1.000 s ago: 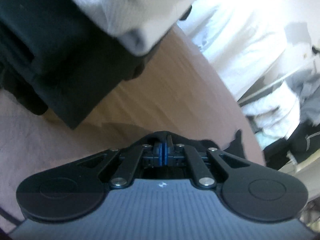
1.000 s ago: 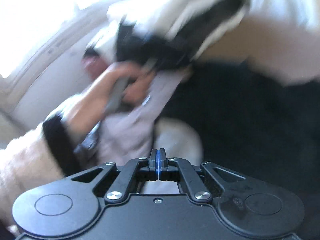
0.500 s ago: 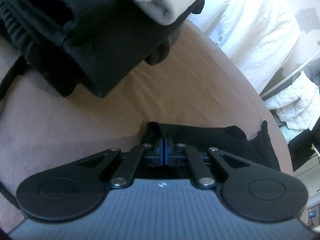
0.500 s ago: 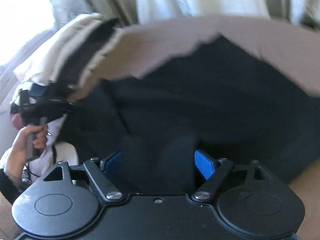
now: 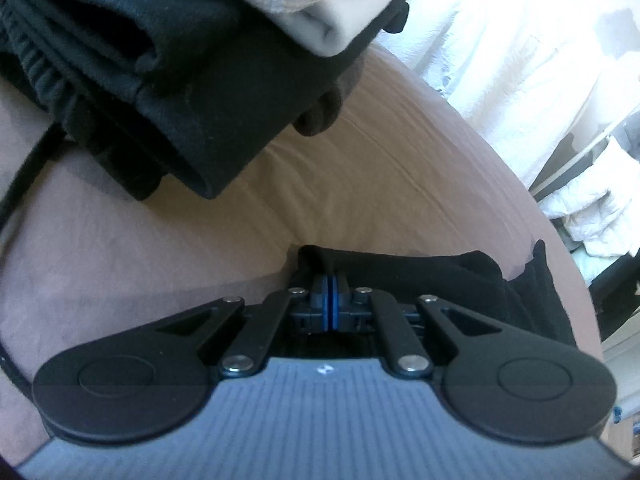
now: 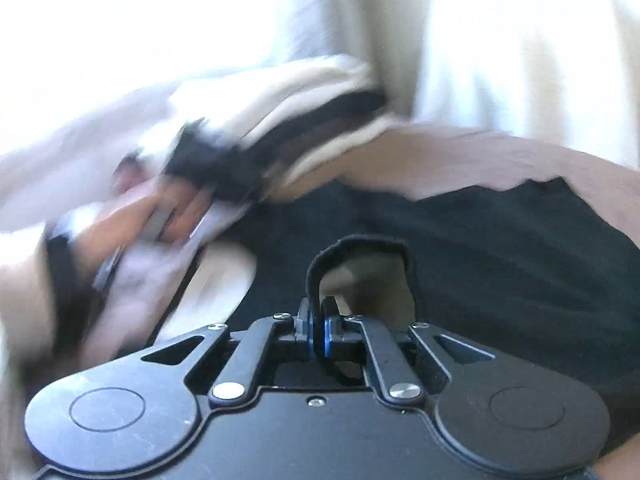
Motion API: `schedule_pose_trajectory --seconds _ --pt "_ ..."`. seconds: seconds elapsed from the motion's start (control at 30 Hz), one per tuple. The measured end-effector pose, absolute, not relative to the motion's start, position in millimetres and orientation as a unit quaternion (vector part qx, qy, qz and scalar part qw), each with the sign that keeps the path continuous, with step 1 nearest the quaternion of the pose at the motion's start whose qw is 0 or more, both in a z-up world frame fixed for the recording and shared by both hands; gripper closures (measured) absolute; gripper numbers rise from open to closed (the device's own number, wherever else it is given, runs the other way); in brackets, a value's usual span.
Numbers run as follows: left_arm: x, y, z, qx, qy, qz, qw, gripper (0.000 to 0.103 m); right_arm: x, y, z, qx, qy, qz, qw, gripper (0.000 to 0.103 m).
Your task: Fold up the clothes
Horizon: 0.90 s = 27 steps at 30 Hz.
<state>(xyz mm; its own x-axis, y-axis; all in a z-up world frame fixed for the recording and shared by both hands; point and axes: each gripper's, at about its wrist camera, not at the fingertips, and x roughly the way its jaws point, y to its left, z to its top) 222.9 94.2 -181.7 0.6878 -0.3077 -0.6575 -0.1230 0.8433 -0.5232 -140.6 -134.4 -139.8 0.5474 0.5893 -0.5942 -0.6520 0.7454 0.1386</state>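
A black garment (image 6: 500, 260) lies spread on the brown bed sheet (image 6: 460, 152). My right gripper (image 6: 320, 320) has its jaws closing on the garment's hem; the pads pinch the edge, which loops up above them. In the left wrist view my left gripper (image 5: 330, 280) is shut on another bunched edge of the black garment (image 5: 440, 280), low over the sheet (image 5: 360, 168). The right wrist view shows a blurred hand (image 6: 160, 216) at the left, holding that left gripper.
A stack of folded clothes sits on the bed just beyond my left gripper: black pieces (image 5: 200, 100) with a white knit (image 5: 320, 8) on top. White bedding (image 5: 520, 60) and a rack lie past the bed's right edge. Pale curtains (image 6: 500, 40) hang behind.
My right gripper went from shut and empty to open over the black garment, then closed on its hem while swinging sideways. My left gripper stayed shut on the fabric and edged nearer the stack.
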Motion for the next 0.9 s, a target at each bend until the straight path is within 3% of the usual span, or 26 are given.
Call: schedule_pose_trajectory --seconds 0.13,0.27,0.37,0.4,0.47,0.53,0.7,0.73,0.8,0.9 --pt "221.3 86.3 -174.1 -0.257 0.39 -0.04 0.884 0.098 -164.0 -143.5 -164.8 -0.1 0.397 0.376 0.831 0.093" --pt "218.0 85.2 -164.2 -0.252 0.396 -0.028 0.882 0.097 -156.9 -168.4 -174.6 -0.007 0.455 0.381 0.805 0.086" --pt "200.5 80.8 -141.7 -0.218 0.393 -0.005 0.893 0.067 -148.2 -179.9 -172.1 0.076 0.452 0.38 0.803 0.078" --pt "192.0 78.4 -132.2 -0.204 0.387 -0.002 0.899 0.056 -146.7 -183.1 -170.7 0.109 0.445 0.38 0.804 0.064" --pt "173.5 68.1 -112.1 -0.193 0.371 -0.009 0.908 0.055 -141.5 -188.7 -167.7 0.182 0.432 0.382 0.797 0.044" --pt "155.8 54.6 -98.4 -0.205 0.365 -0.033 0.908 0.046 -136.5 -194.9 -167.8 0.229 0.422 0.374 0.793 0.039" --pt "107.8 -3.7 -106.6 -0.25 0.394 -0.121 0.876 0.042 -131.3 -192.6 -188.5 0.228 0.433 0.306 0.817 0.04" --pt "99.2 -19.5 -113.9 -0.255 0.406 -0.138 0.867 0.042 -132.0 -188.6 -193.0 0.22 0.442 0.306 0.814 0.044" --pt "88.9 -24.7 -122.1 -0.262 0.408 -0.15 0.861 0.042 -133.9 -178.5 -201.3 0.202 0.462 0.317 0.803 0.09" --pt "79.7 -29.8 -118.9 -0.263 0.384 -0.148 0.873 0.041 -134.4 -161.3 -199.2 0.197 0.473 0.324 0.795 0.09"
